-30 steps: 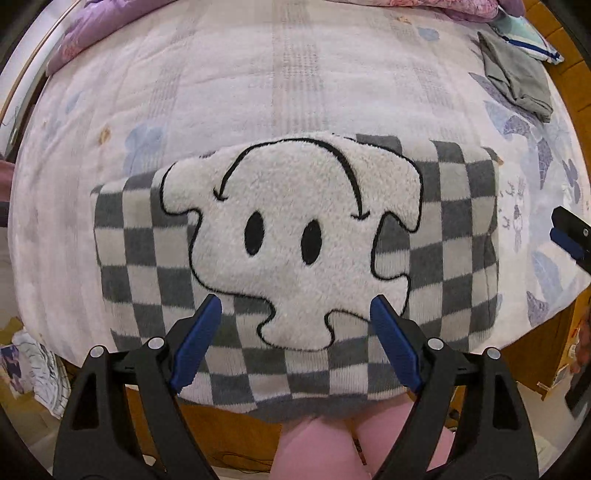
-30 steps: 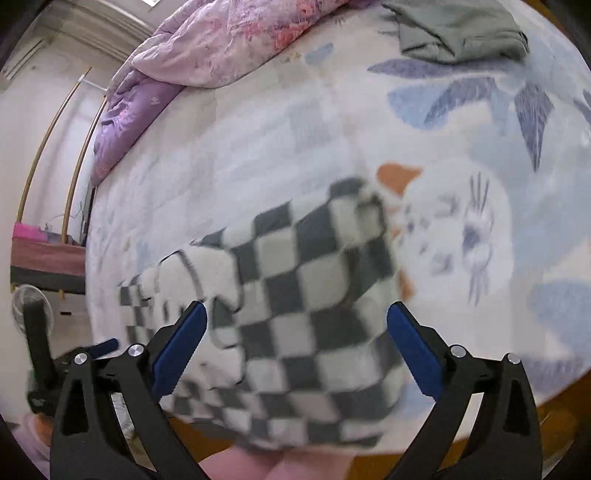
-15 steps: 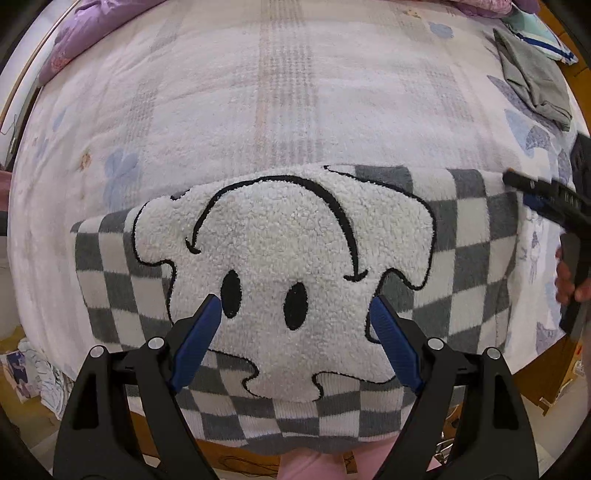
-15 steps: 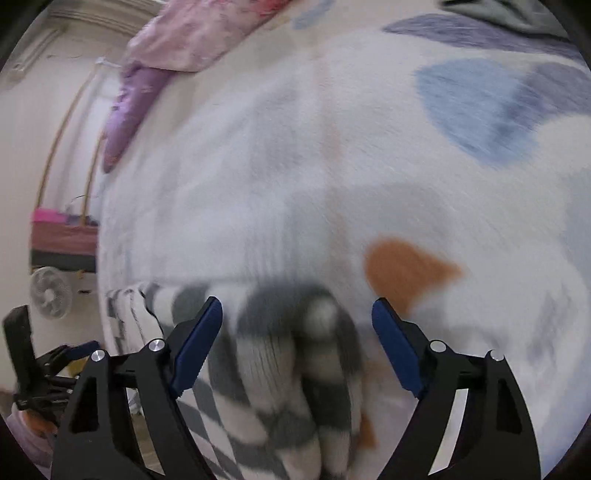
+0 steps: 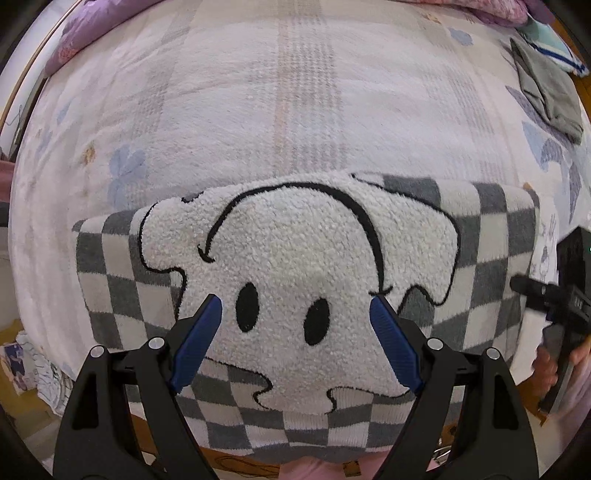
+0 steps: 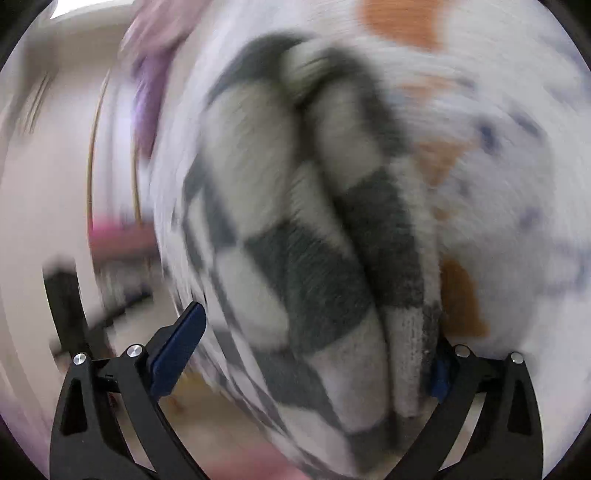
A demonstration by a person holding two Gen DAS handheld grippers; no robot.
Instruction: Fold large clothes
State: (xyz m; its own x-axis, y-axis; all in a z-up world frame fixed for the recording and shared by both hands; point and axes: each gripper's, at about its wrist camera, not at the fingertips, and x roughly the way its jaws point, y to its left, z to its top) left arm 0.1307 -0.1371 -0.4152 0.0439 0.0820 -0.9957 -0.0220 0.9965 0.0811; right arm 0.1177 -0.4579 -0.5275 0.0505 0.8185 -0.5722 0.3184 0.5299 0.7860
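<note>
A folded grey-and-white checkered sweater (image 5: 491,258) with a fluffy white dog face (image 5: 295,240) lies on the bed near its front edge. My left gripper (image 5: 295,301) points down over the dog face, open, with nothing gripped. My right gripper (image 5: 532,291) comes in at the sweater's right side, held by a hand (image 5: 546,369). In the blurred right wrist view the sweater's folded edge (image 6: 295,258) fills the gap of the right gripper (image 6: 317,328). Its jaws are opening wide, and its right pad is mostly hidden behind the fabric.
The pale patterned bed sheet (image 5: 258,92) stretches beyond the sweater. A folded grey garment (image 5: 546,96) and a striped item (image 5: 550,44) lie at the far right. A purple quilt (image 5: 85,33) is bunched at the far left. Clutter (image 5: 22,362) lies on the floor at left.
My left gripper sank closer to the sweater, so the dog face looms larger. My right gripper dropped and tilted down to the sweater's right edge, which now sits between its jaws.
</note>
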